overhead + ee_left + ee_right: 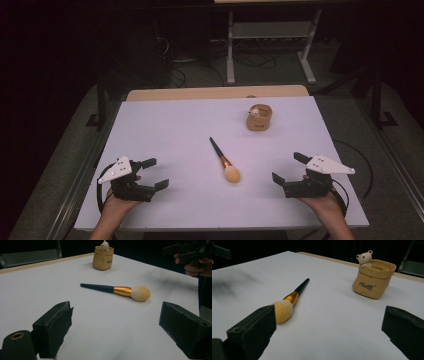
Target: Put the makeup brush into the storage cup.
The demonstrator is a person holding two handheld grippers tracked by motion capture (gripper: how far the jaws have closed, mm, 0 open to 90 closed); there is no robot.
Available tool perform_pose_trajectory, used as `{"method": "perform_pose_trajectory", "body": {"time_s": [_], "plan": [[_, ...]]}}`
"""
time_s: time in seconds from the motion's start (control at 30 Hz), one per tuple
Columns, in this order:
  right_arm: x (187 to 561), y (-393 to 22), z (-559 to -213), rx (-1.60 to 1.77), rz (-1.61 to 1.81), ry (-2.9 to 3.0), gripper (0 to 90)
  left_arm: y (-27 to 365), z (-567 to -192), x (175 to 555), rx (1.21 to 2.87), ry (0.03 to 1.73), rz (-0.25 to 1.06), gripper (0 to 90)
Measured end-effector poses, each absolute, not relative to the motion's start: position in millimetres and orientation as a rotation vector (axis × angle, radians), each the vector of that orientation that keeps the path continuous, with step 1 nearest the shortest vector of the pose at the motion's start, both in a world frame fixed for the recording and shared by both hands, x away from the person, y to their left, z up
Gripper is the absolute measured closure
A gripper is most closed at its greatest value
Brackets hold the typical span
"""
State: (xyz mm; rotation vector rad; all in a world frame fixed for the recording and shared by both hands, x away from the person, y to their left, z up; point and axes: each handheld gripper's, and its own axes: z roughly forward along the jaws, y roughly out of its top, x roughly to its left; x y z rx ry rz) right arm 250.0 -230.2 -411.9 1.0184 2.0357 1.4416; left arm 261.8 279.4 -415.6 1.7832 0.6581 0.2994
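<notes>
Left gripper (148,174) sits low over the white surface (165,130), fingers spread wide with nothing in them. The brush (225,161) lies flat out ahead between both sets of fingers, bristles nearest. Right gripper (288,170) is wide open and empty too, with the pouch (259,117) well beyond it.

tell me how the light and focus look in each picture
High view: table lit, surroundings dark, slightly soft. Left gripper view: brush sharp, near jaws soft, smeared shadow at right. Right gripper view: pouch clear, blurry shadow at left.
</notes>
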Motion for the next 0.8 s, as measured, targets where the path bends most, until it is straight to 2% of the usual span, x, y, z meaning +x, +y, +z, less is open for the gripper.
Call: {"method": "perform_pose_trajectory", "body": {"time_s": [0.8], "plan": [[260.2,-221.4,-405.5,1.005,1.454,2.028,0.0,274.3,-414.5,254.7,1.809,0.645,0.291,10.6]]}}
